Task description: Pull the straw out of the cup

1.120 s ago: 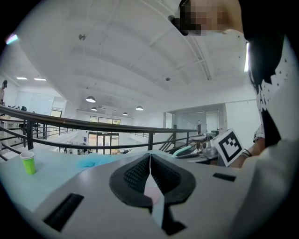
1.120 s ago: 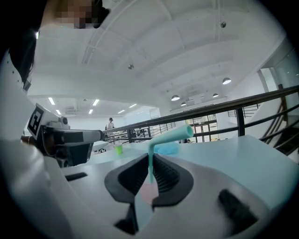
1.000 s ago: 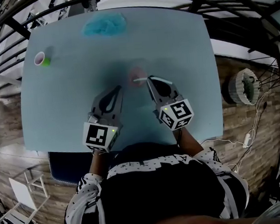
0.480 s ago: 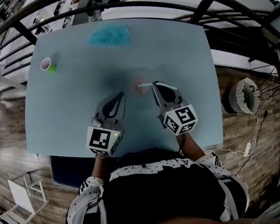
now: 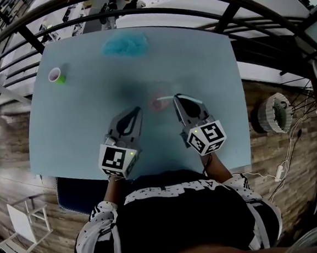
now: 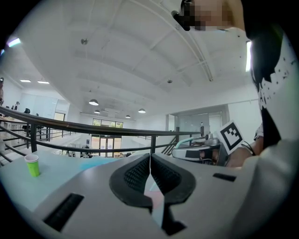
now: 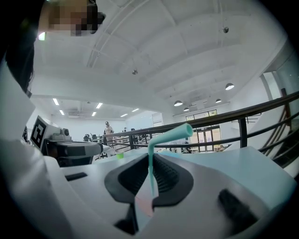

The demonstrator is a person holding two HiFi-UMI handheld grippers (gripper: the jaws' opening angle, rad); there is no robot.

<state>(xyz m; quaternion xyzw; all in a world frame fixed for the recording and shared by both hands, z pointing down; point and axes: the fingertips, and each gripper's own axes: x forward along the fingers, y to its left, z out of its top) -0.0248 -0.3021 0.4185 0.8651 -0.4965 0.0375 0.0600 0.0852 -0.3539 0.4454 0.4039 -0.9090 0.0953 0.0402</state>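
Pinching the straw tight in the right gripper, left gripper closed and empty. Best to lift straight up, slowly, without tipping the cup.

Top: black front, white sleeves scattered with small black dots.
Left tool: grey tapering shell, black ribbed pads, white cube with black square markers, small green light on it.
Right tool: same grey shell, black ribbed pads, marker cube, green light.
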